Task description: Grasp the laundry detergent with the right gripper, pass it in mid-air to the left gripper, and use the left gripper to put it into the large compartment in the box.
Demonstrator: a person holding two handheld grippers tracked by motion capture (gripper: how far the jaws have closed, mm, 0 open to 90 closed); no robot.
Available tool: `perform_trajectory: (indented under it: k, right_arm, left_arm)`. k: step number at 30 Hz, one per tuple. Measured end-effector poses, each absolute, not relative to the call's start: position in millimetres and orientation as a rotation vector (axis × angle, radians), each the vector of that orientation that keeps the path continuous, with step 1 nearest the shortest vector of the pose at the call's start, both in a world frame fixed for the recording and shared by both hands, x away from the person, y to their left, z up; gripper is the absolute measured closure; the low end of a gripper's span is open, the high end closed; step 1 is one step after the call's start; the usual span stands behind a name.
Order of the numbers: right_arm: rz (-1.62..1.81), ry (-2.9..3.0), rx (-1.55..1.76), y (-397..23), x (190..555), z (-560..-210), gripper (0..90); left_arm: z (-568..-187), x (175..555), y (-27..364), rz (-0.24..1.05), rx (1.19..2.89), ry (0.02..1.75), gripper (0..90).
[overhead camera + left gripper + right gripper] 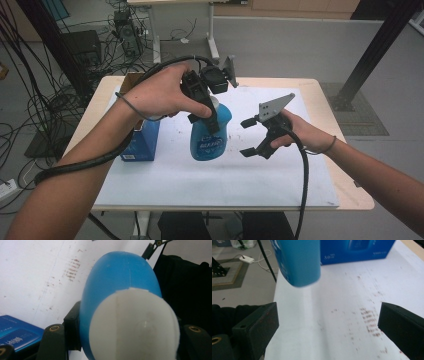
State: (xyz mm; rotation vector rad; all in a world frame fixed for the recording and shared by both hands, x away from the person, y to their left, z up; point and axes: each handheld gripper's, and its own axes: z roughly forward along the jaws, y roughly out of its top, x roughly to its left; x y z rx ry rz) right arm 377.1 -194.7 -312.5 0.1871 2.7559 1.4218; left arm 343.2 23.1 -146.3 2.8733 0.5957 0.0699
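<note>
- So the left tongs (212, 117) are clamped around the upper part of a blue bottle (210, 135) with a white cap (135, 325), holding it upright, apparently lifted just off the white sheet (220, 185) that covers the counter (350, 195). In the left gripper view you look straight down on that cap with a jaw pressed in on either side.
- The right tongs (248, 136) are spread wide with nothing in them, hanging just to the right of the bottle at about mid-body height, jaws aimed at it.
- My read: this is a handover or a two-handed grab, with the right side coming in for the body of the bottle.
- If I were doing it, I'd keep the left hand dead steady and slide the right tongs in level, so the two pads land on the flat front and back of the bottle, below the left jaws. Smooth plastic plus a rounded shoulder means a slanted grip would probably skid.
- Don't let go up top until the lower pads are clearly squeezing, or the thing will likely tip or drop.
- Watch the blue box (142, 140) sitting just left of the bottle, and the trailing cable (302, 170).
- Writing: the bottle has a white label with lettering, too blurry for me to read. The box has white print too; in the right gripper view I can only make out something like digits on its side (332, 257), not enough to name a brand.
</note>
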Motion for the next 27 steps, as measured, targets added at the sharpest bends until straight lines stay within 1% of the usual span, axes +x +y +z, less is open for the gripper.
perform_trajectory:
  k: [7, 14, 22, 27]
  right_arm:
    - [1.307, 2.775, 0.311, -213.5, 382.4, -318.6, 4.4]
    - [1.1, 2.823, 0.491, -227.5, 387.6, -329.4, 5.0]
    - [0.907, 2.923, 0.524, -232.0, 387.9, -337.2, 5.0]
    - [0.777, 2.981, 0.523, -232.4, 387.1, -338.1, 5.0]
  left_arm:
    - [-144.3, 345.6, 29.1, 0.084, 2.865, 0.664, 37.6]
    - [-143.1, 345.7, 35.8, 0.082, 2.858, 0.701, 37.6]
    - [-138.2, 345.1, 43.3, 0.094, 2.851, 0.754, 37.6]
    - [-133.6, 347.5, 50.2, 0.097, 2.837, 0.821, 37.6]
